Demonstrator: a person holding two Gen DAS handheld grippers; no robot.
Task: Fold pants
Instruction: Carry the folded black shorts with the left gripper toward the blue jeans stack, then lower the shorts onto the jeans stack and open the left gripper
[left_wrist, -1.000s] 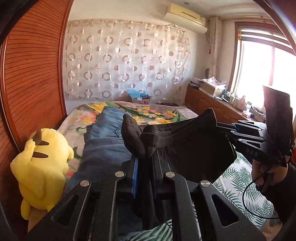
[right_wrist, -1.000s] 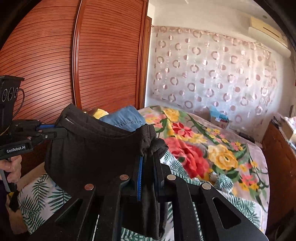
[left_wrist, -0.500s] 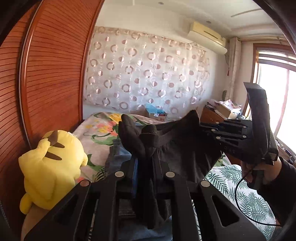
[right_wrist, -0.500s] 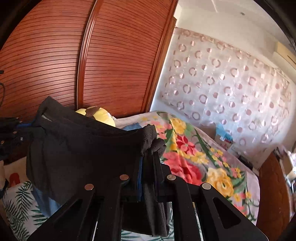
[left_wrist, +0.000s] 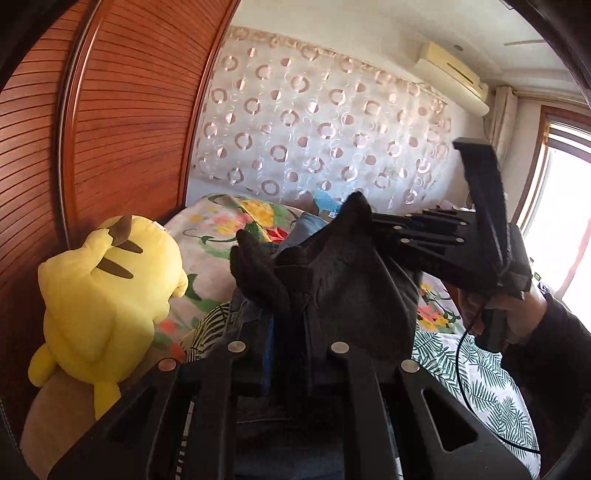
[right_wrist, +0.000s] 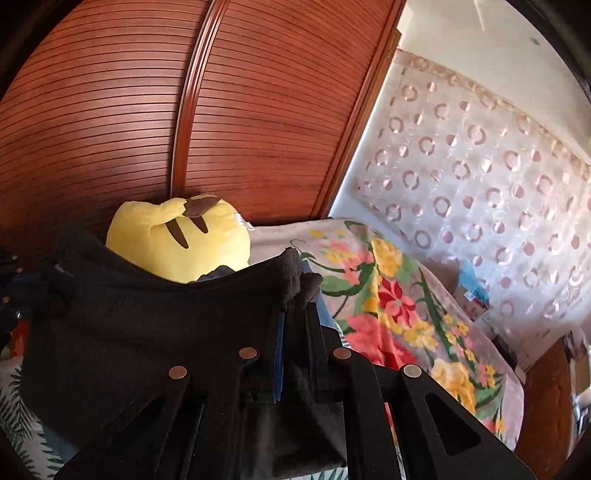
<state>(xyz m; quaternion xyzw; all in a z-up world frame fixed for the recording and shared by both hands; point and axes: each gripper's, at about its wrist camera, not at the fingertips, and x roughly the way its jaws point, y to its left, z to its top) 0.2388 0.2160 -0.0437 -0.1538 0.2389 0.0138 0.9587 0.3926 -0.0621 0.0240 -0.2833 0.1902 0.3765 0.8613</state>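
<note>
A pair of black pants (left_wrist: 354, 288) hangs in the air over the bed, stretched between both grippers. In the left wrist view my left gripper (left_wrist: 288, 321) is shut on a bunched edge of the fabric. My right gripper (left_wrist: 373, 225), held by a hand at the right, pinches the other end close by. In the right wrist view the right gripper (right_wrist: 295, 314) is shut on the black pants (right_wrist: 147, 325), which sag leftward to the left gripper (right_wrist: 14, 288) at the frame's edge. Blue jeans (left_wrist: 306, 225) lie on the bed behind the pants.
A yellow plush toy (left_wrist: 107, 295) sits against the slatted wooden wardrobe (left_wrist: 129, 129) at the left. The bed carries a floral blanket (right_wrist: 399, 314) and a leaf-print sheet (left_wrist: 472, 369). A circle-patterned curtain (left_wrist: 314, 129) covers the far wall, and a window (left_wrist: 565, 221) is at the right.
Both grippers have swung left toward the wardrobe and plush toy and rolled, still gripping the pants. The right gripper has come closer to the left, and the fabric between them has bunched.
</note>
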